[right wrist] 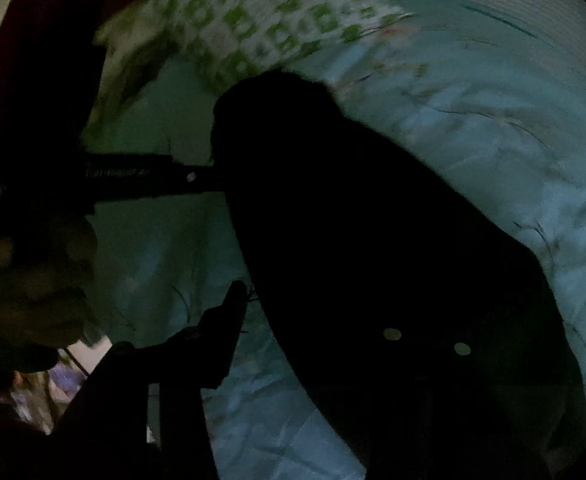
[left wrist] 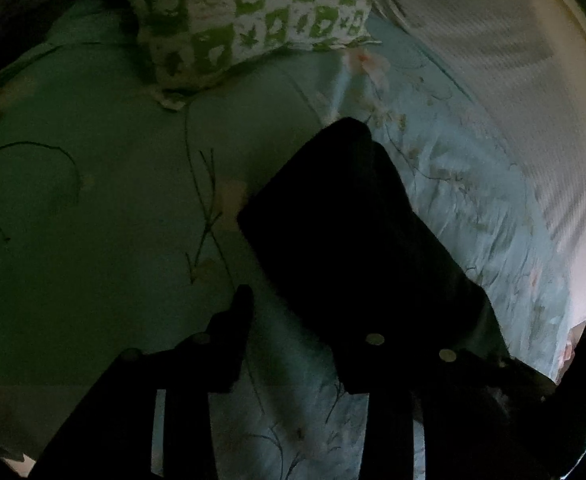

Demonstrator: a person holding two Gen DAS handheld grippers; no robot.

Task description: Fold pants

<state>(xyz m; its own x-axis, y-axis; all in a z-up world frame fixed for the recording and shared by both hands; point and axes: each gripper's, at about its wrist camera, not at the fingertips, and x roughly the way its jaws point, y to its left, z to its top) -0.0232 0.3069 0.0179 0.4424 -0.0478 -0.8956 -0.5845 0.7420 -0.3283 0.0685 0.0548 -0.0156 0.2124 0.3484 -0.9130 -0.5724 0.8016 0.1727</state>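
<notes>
Black pants (left wrist: 345, 232) lie folded as a long dark band on a pale blue flowered bedsheet (left wrist: 93, 200). In the left wrist view my left gripper (left wrist: 297, 312) points down at their near end. Its left finger (left wrist: 241, 312) stands clear over bare sheet, and its right finger merges with the black cloth. The right wrist view shows the pants (right wrist: 373, 240) running away from my right gripper (right wrist: 297, 308), whose left finger (right wrist: 233, 312) is also off the cloth. Both grippers look open, with sheet showing in the gap. Whether the hidden right fingers touch the pants I cannot tell.
A green-and-white checked pillow (left wrist: 253, 12) lies at the head of the bed beyond the pants. A white ribbed cover (left wrist: 493, 60) runs along the right side. A hand (right wrist: 33, 280) on the other gripper's dark bar (right wrist: 133, 176) fills the left of the right wrist view.
</notes>
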